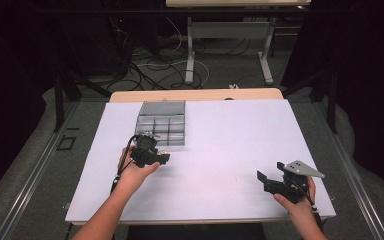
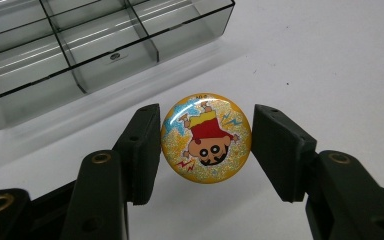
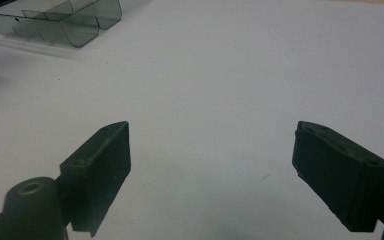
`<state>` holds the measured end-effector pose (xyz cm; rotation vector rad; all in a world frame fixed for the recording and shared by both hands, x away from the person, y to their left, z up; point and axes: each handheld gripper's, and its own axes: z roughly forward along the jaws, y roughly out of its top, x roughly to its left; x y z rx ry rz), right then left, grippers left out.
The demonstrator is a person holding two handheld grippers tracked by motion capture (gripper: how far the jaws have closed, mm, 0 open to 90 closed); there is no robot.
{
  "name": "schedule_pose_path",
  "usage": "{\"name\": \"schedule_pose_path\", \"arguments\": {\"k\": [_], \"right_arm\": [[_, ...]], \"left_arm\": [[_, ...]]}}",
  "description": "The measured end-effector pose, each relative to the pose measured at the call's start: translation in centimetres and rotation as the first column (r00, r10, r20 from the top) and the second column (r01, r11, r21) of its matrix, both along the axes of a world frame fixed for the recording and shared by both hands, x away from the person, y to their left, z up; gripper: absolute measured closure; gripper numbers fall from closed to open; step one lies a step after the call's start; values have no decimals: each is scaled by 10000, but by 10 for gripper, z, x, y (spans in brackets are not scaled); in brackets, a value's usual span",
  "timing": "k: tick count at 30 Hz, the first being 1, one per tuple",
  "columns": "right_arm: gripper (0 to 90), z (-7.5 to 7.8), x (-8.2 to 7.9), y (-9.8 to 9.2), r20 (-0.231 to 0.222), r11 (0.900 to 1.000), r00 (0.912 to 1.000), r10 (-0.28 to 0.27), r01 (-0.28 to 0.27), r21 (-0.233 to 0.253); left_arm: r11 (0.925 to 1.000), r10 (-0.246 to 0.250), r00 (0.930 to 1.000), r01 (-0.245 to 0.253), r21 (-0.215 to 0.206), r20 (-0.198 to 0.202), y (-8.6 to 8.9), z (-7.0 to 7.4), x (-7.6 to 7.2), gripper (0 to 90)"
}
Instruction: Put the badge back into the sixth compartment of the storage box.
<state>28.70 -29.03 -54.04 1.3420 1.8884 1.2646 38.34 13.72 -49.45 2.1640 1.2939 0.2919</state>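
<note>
Overhead arrangement: a white table (image 1: 215,150) carries a clear grey compartment box (image 1: 161,125) toward its far left, with the person's two forearms entering from the near edge. The left hand (image 1: 135,175) holds the left gripper (image 1: 164,158) just in front of the box's near edge, its jaws pointing toward the table's middle. In the left gripper view, a round badge (image 2: 206,138), yellow and glittered with a cartoon figure in a red shirt printed on it and seen upside down, sits between the two black jaws; the left-hand jaw touches the badge's rim, while the other jaw stands at or just off the opposite rim, and whether it presses the badge cannot be told. The badge lies outside the box, on or just above the white surface, whose dividers and near wall appear at the upper left of that view. The right hand (image 1: 300,202) holds the right gripper (image 1: 264,178) near the table's near right corner, well apart from the box and the badge. In the right gripper view its jaws stand wide apart over bare white table, nothing between them, and the box (image 3: 55,20) appears far off at the upper left.
</note>
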Motion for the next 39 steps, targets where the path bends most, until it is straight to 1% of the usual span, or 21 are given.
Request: {"name": "schedule_pose_path", "arguments": {"k": [1,2,3,4,5,8,9,10,11,13,14,16,18,20,21,24,25,33,35,37,39], "right_arm": [[149,0,0,0,5,10000,10000,-2,2,-3],[149,0,0,0,53,10000,10000,3,-3,-60],[149,0,0,0,56,10000,10000,-3,3,-50],[149,0,0,0,23,10000,10000,-14,14,-7],[149,0,0,0,75,10000,10000,16,-16,-38],[149,0,0,0,42,10000,10000,3,-3,-15],[149,0,0,1,16,10000,10000,16,-16,46],[149,0,1,1,108,10000,9999,2,-2,-38],[149,0,0,0,-7,9999,10000,53,-53,-140],[149,0,1,1,10,9999,10000,64,-63,-155],[149,1,0,1,-53,10000,10000,45,-45,-63],[149,1,1,1,-79,9999,10000,43,-44,-137],[149,1,1,1,-94,9999,10000,32,-33,-119],[149,1,1,0,-90,9999,10000,31,-32,-135],[149,1,1,0,-90,9999,10000,31,-32,-135],[149,0,1,1,-20,10000,10000,46,-46,-72],[149,1,1,2,-52,10000,10000,42,-43,-35],[149,0,1,1,-25,10000,10000,51,-51,-75],[149,0,1,1,-23,9999,10000,70,-70,-111],[149,0,1,2,-56,10000,10000,66,-66,-72],[149,-1,1,2,14,10000,10000,66,-66,-12]], "left_arm": [[10000,-35,10000,35,-43,80,-1,0,1,468],[10000,12,10000,-12,-47,73,-1,1,1,468],[10000,-72,9999,73,-39,103,-1,2,2,468],[9999,-27,9999,28,-99,111,-2,3,2,468],[9999,-25,9999,27,-98,155,-2,3,2,468],[9998,-39,9997,44,-189,261,-3,5,3,469],[9997,-67,9993,76,-248,363,-4,5,4,468],[9996,-70,9992,81,-276,394,-4,5,4,468],[9994,-139,9989,153,-298,453,-4,5,5,468],[9993,-189,9986,204,-302,490,-5,5,5,468],[9992,-228,9983,245,-328,530,-5,5,6,468],[9992,-193,9982,212,-344,563,-6,5,7,468],[9989,-301,9973,324,-331,669,-6,5,9,468],[9991,-213,9979,235,-347,615,-7,6,9,468],[9991,-253,9971,277,-335,711,-7,6,10,468],[9987,-195,9971,229,-461,737,-8,7,12,468],[9985,-289,9962,325,-430,820,-8,7,13,468],[9982,-229,9951,281,-533,962,-10,10,18,468],[9985,-196,9953,242,-482,947,-9,11,20,468],[9981,-133,9951,191,-583,975,-9,11,21,468],[9980,-63,9951,124,-613,983,-9,12,23,468]]}}
